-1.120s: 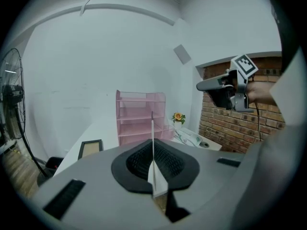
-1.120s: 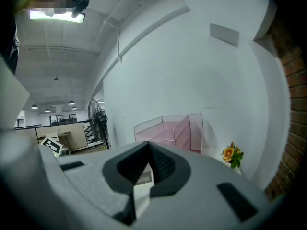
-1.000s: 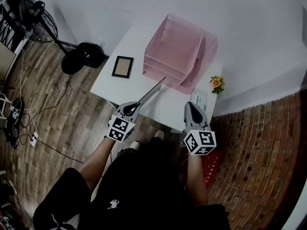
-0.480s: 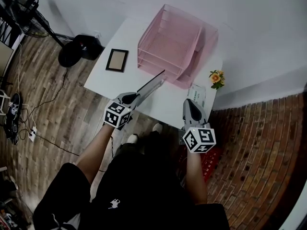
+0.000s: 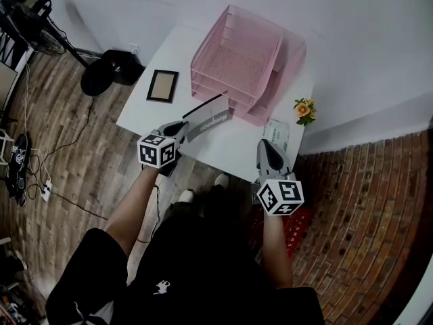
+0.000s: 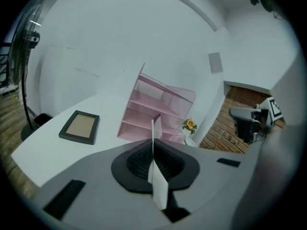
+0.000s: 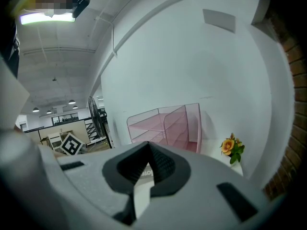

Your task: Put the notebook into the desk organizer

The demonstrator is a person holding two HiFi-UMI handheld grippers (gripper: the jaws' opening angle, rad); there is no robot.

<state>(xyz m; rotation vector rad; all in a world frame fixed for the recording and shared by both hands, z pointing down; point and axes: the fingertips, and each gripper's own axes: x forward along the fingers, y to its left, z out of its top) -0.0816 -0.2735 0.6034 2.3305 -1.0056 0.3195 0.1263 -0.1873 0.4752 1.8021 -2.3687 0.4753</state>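
My left gripper [image 5: 183, 126] is shut on a thin grey-white notebook [image 5: 209, 118], which hangs over the white table [image 5: 233, 147] with its printed cover showing. Its far end points at the lower shelves of the pink wire desk organizer [image 5: 240, 59]. In the left gripper view the notebook [image 6: 155, 128] stands edge-on between the pads, with the organizer [image 6: 156, 110] right behind it. My right gripper [image 5: 270, 149] hovers at the table's near right edge, shut with nothing in it. In the right gripper view the organizer [image 7: 168, 126] lies ahead of the right gripper [image 7: 149, 153].
A dark picture frame [image 5: 162, 86] lies on the table left of the organizer. A small orange flower [image 5: 306, 112] and a white packet [image 5: 277, 133] sit at the right. A fan base [image 5: 108, 73] stands on the floor at left, a brick wall at right.
My left gripper has moved left and rolled the notebook from edge-on to flatter, so its cover now shows. The right gripper has hardly moved.
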